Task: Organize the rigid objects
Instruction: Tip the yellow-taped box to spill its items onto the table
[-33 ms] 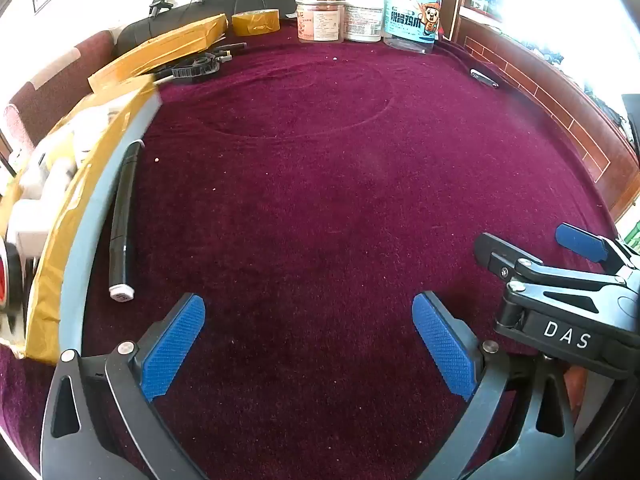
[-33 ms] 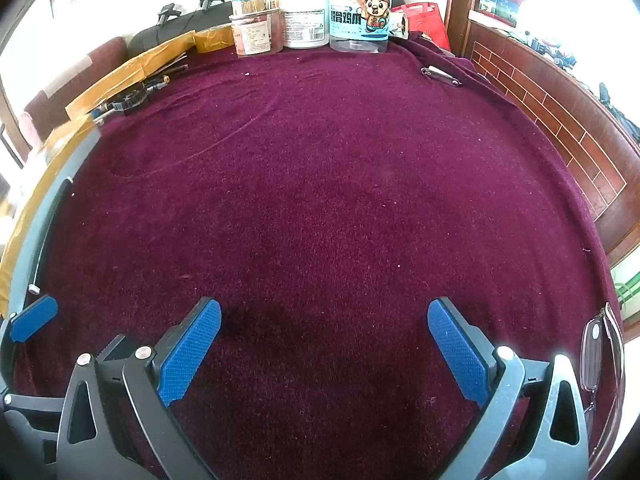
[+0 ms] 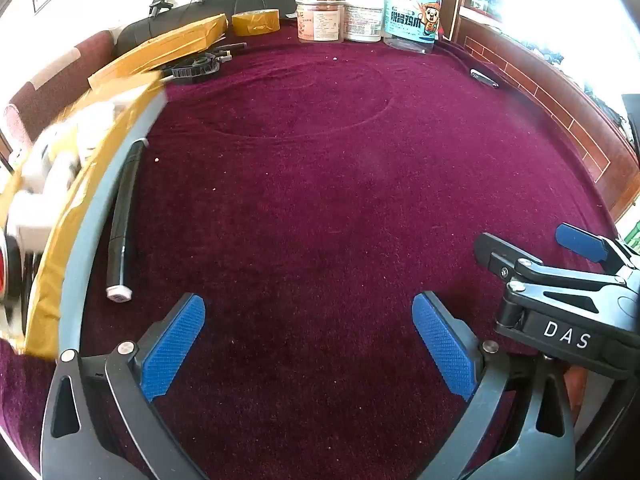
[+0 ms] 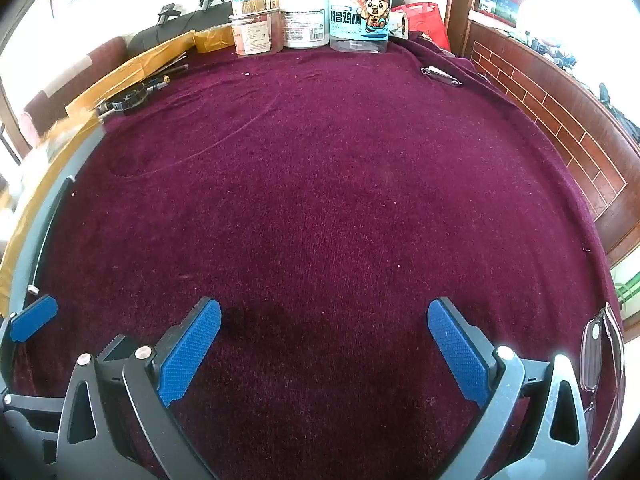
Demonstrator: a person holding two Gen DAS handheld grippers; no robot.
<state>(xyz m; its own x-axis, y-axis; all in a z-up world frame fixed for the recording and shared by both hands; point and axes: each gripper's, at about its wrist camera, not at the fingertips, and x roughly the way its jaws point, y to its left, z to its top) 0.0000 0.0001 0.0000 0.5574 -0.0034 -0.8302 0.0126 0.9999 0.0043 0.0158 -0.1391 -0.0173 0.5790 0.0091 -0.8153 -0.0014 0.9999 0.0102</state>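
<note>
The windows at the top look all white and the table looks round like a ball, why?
Left wrist view: sunlight overexposes the window band behind the jars, washing it white; the fisheye lens bends the maroon cloth into a dome. Right wrist view: same white glare at the top and right edge, same bulge, and the brick wall curves; the glasses at the rim look stretched.

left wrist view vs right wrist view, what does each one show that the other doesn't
Only the left wrist view shows the tape roll fully and the black pen clearly beside the box edge. Only the right wrist view shows the glasses at the right edge and the red bag. Both show the jars, the clip, the cloth and both open hand-held grippers: left, right.
</note>
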